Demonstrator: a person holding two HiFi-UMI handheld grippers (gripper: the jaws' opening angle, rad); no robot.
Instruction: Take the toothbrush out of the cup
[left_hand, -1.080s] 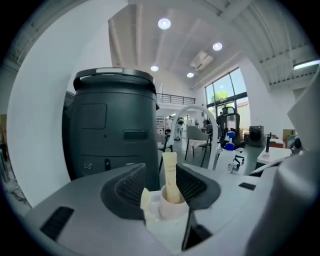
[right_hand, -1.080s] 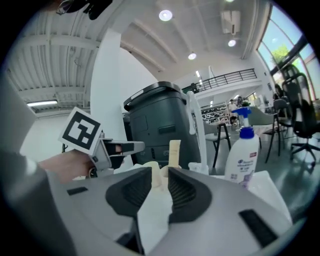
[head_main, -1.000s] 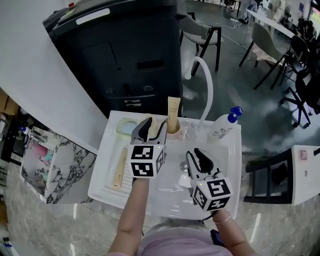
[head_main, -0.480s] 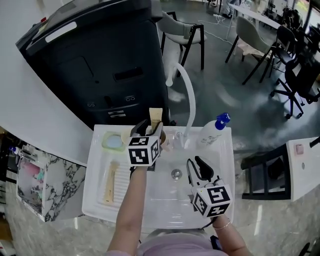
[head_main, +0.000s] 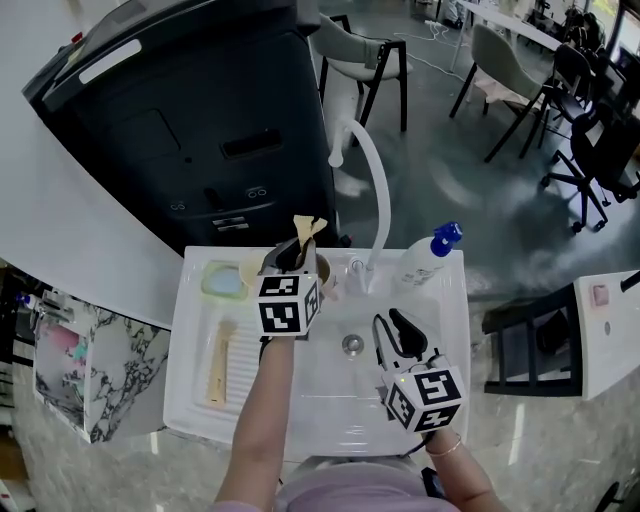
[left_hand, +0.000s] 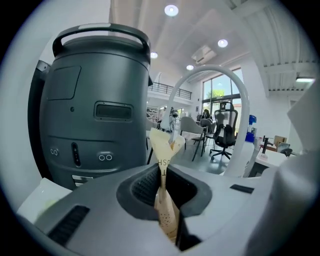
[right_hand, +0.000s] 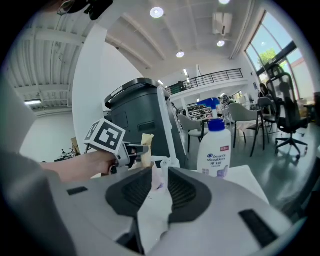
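The left gripper (head_main: 301, 256) is closing its jaws on the toothbrush (head_main: 307, 228). In the left gripper view the gripper (left_hand: 164, 181) has the toothbrush's tan paper sleeve (left_hand: 164, 145) crumpled flat between the ribbed pads, so the pinch looks already made. It takes the sleeve low on the exposed part, probably so that the free top cannot fold over when lifted. The toothbrush stands nearly upright in the cup (head_main: 323, 268), which sits on the back ledge of the sink (head_main: 300, 405), at about 11 o'clock from the drain (head_main: 352, 346). The gripper comes in from 6 o'clock, tilted slightly down, which leaves room to draw the brush up and out of the rim. The faucet (head_main: 376, 190) arches just beside the cup at its 2 o'clock, a reason to lift straight and not swing right. The right gripper (head_main: 392, 326) hangs over the basin at 4 o'clock from the drain. Its jaws are spread with nothing between them in its own view (right_hand: 160, 186), so it seems kept clear of the work. At the basin's 1 o'clock corner stands a shampoo bottle (head_main: 424, 262). A green soap dish (head_main: 222, 281) sits at 10 o'clock and a flat packet (head_main: 220, 362) lies on the ledge at 9 o'clock.
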